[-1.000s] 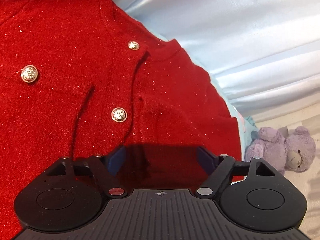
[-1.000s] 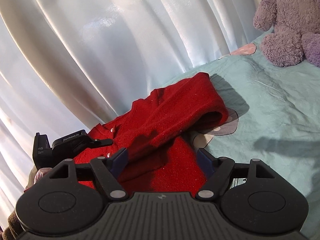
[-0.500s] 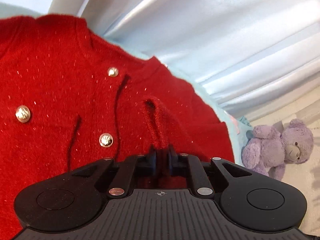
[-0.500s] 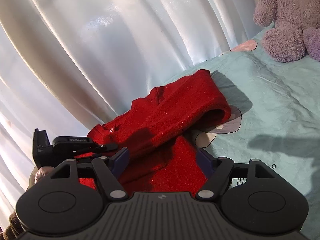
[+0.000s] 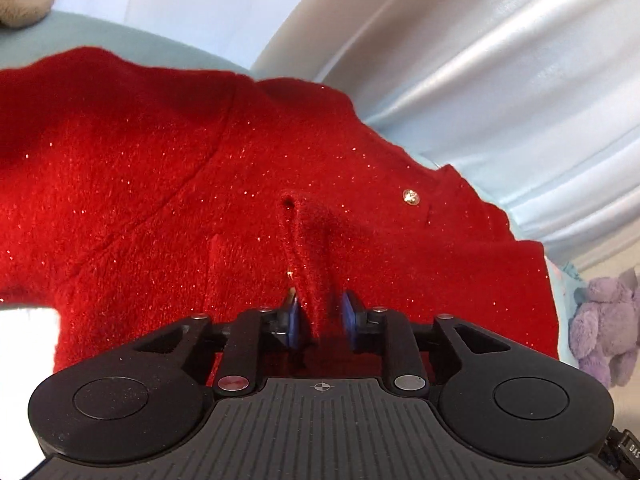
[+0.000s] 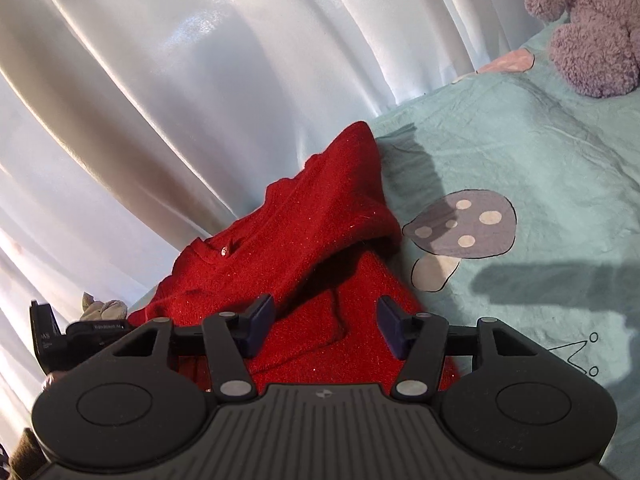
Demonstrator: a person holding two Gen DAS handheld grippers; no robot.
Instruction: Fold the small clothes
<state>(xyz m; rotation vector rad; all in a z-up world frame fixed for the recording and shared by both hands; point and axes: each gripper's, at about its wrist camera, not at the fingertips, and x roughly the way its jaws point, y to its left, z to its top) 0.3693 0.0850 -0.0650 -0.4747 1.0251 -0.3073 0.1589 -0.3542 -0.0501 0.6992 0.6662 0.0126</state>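
Pinching a ridge of the red cardigan (image 5: 280, 184), the left gripper (image 5: 319, 314) should lift evenly; the right gripper (image 6: 326, 330) hovers wide open, empty.

Left wrist view sat very near the red cardigan (image 5: 280, 184), facing the curtain (image 5: 500, 80). Right wrist view looked from further back, over the bedsheet (image 6: 540, 168) toward the same curtain. Shared: cardigan, curtain, purple teddy bear (image 5: 604, 332).
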